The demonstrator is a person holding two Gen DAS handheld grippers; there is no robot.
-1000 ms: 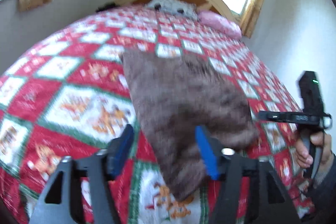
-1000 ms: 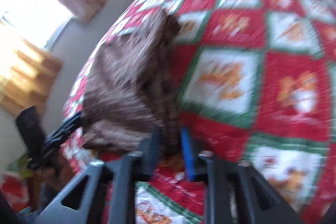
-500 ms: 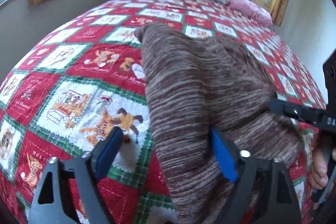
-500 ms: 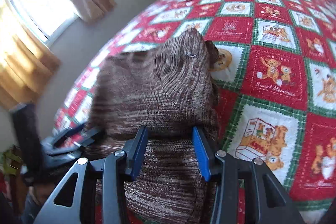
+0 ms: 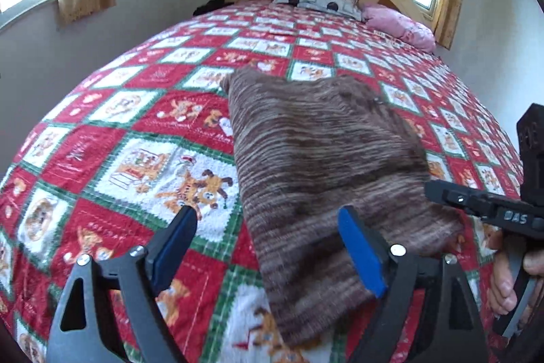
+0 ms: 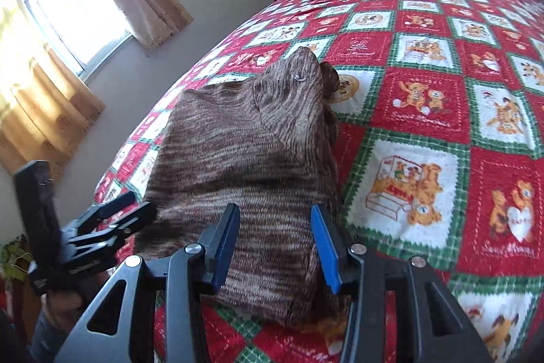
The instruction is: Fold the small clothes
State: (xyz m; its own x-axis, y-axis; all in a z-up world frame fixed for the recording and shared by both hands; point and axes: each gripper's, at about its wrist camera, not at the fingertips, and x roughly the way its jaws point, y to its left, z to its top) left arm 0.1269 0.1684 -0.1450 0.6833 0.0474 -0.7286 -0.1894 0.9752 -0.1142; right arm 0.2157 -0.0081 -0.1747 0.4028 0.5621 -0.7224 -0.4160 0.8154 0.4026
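Left wrist view: your left gripper (image 5: pixel 265 244) gapes wide, holds nothing; brown striped knit garment (image 5: pixel 323 159) lies flat on red-green patchwork quilt (image 5: pixel 136 138), near edge under blue pads.

Right wrist view: right gripper (image 6: pixel 273 245) parted, empty, above garment (image 6: pixel 244 152). Risk: pinching quilt along with knit drags fold askew.

Readable text
"DAS" on the right gripper (image 5: pixel 510 213); "Sweet Memories" (partly blurred) on the quilt (image 6: pixel 421 121) squares.
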